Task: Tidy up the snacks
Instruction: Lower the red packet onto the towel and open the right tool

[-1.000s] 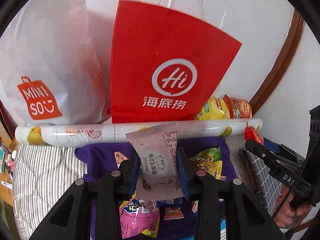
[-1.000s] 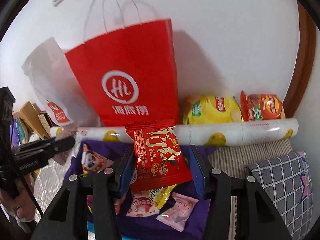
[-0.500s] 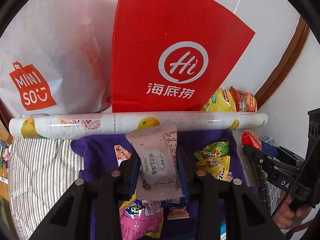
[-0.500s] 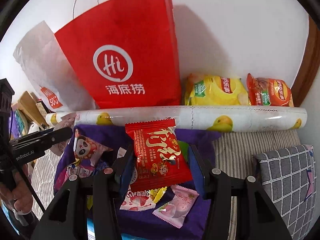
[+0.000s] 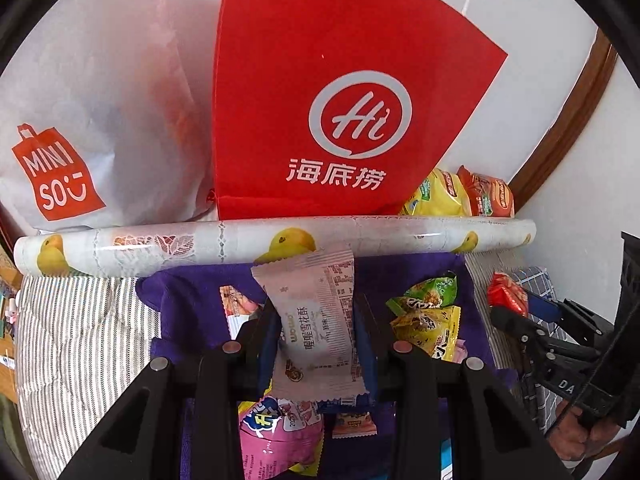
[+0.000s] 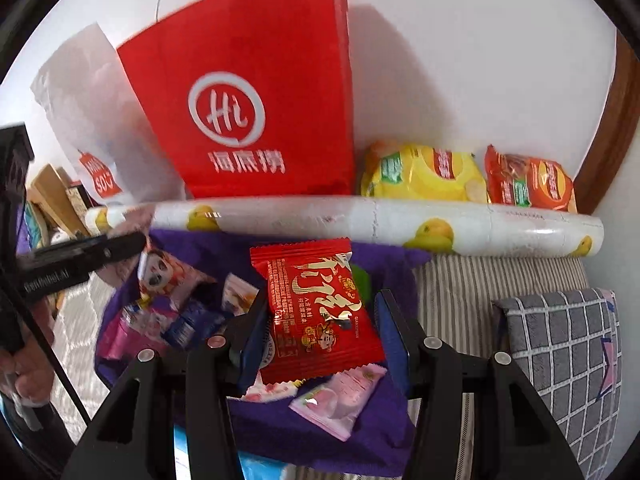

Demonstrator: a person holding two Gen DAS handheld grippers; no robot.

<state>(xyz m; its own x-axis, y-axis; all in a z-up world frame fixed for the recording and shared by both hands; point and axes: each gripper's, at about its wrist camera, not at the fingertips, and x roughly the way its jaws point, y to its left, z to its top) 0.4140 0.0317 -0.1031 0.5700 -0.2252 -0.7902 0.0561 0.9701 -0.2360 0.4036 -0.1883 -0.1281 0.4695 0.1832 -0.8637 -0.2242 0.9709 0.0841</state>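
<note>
Now we hold one snack in each gripper.
Left gripper [image 5: 316, 336] clamps the pale pink wrapped pastry packet [image 5: 316, 320], right gripper [image 6: 320, 328] the red foil snack packet [image 6: 316, 316]; many loose packets remain on the purple cloth [image 6: 304, 432] at 6 o'clock.

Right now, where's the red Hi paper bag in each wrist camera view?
Left wrist: red bag fills the upper centre, behind the duck-print roll.
Right wrist: red bag stands upper left of centre, behind the same roll.
Shared landmark: the duck-print roll.

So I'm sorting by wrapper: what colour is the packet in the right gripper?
Red packet with gold lettering; clearest in the right wrist view.
</note>
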